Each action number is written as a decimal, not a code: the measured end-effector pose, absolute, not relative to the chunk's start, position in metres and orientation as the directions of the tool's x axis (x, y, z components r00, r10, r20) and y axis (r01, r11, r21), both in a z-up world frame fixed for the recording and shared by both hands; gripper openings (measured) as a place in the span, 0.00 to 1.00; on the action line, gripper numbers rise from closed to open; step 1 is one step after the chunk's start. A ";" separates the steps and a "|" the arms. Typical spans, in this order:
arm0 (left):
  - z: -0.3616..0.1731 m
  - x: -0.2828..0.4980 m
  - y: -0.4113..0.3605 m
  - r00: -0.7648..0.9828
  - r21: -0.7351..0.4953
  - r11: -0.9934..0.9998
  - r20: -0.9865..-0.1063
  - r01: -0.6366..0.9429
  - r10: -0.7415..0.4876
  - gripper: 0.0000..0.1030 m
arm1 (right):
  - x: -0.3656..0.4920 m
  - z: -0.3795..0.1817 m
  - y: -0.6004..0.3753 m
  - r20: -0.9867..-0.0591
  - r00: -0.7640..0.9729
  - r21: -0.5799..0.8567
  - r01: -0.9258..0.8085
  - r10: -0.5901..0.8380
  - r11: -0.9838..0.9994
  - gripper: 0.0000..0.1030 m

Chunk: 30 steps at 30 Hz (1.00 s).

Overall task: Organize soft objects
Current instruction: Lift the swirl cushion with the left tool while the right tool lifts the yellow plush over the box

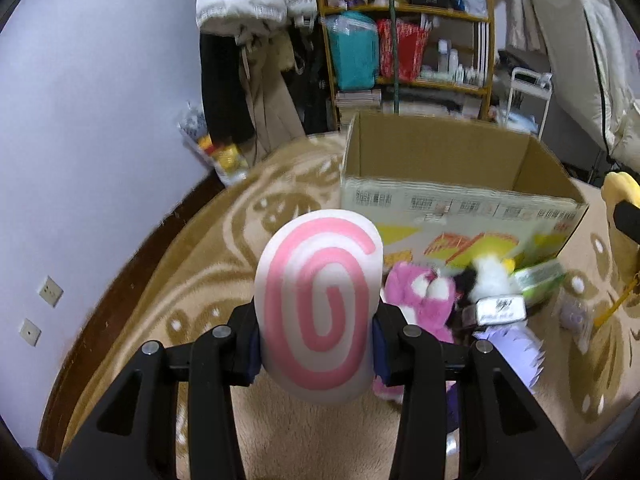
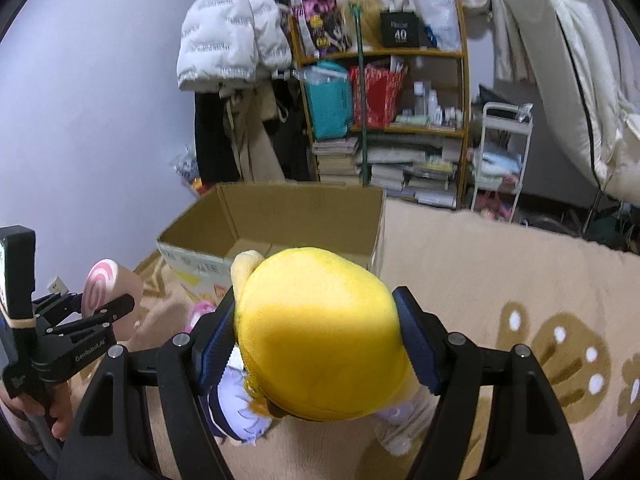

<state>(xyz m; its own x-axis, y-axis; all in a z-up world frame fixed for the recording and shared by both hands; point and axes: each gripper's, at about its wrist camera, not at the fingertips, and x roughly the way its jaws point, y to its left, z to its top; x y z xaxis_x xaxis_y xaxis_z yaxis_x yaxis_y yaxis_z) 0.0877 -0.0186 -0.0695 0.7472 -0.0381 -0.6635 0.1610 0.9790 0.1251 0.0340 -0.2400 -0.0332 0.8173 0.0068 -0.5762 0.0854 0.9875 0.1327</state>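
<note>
Both jaws grip: left gripper [image 1: 318, 340] pinches the pink-swirl cushion [image 1: 320, 300] narrowly, right gripper [image 2: 320, 344] clamps the yellow plush [image 2: 320, 336] wider

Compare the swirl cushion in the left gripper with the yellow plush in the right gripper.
The swirl cushion is white with a pink spiral; the yellow plush is plain yellow on the side shown. The cushion is a narrow oval, the plush rounder and bulkier, so the right jaws stand wider. Both are soft, clamped and lifted off the carpet, facing the cardboard box.
</note>
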 end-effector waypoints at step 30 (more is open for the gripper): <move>0.025 0.099 -0.059 0.921 0.183 0.960 -0.367 0.212 -0.134 0.41 | 0.080 0.031 -0.240 -0.401 0.915 0.075 0.084 -0.047 0.994 0.76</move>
